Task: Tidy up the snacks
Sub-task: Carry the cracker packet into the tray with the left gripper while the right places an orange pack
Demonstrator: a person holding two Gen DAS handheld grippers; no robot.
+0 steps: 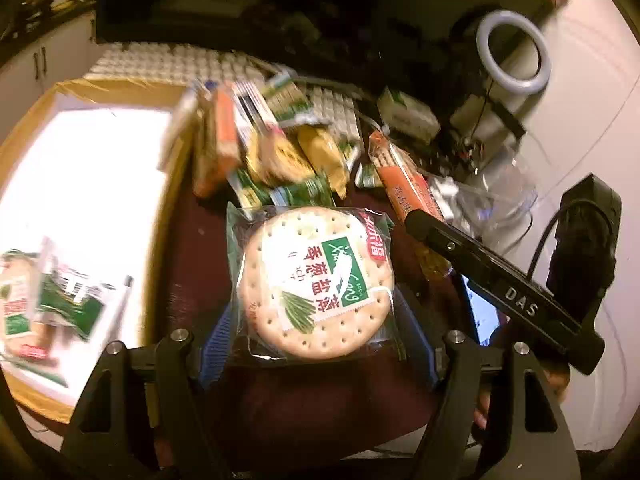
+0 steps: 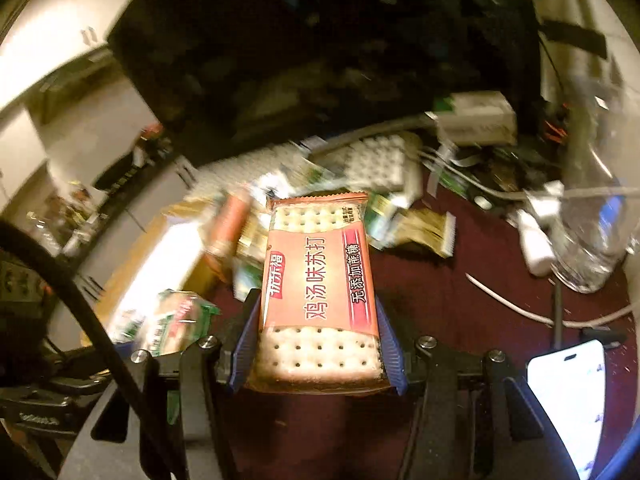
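My left gripper [image 1: 316, 344] is shut on a round green scallion cracker packet [image 1: 316, 280], held above the dark red tablecloth. My right gripper [image 2: 318, 352] is shut on an orange rectangular soda cracker packet [image 2: 320, 280]. A pile of mixed snack packets [image 1: 272, 148] lies ahead, beside a cardboard box [image 1: 168, 184] on the left. The box holds green cracker packets [image 1: 52, 300]. The right gripper's body [image 1: 500, 284] shows at right in the left wrist view. The pile [image 2: 256, 236] and the box [image 2: 168, 248] also show in the right wrist view.
A ring light [image 1: 514, 52], a clear plastic bottle [image 2: 596, 200], white cables [image 2: 520, 308] and a lit phone [image 2: 568, 400] sit on the right. A white bumpy mat [image 1: 160, 64] lies behind the pile. A dark monitor [image 1: 240, 0] stands at the back.
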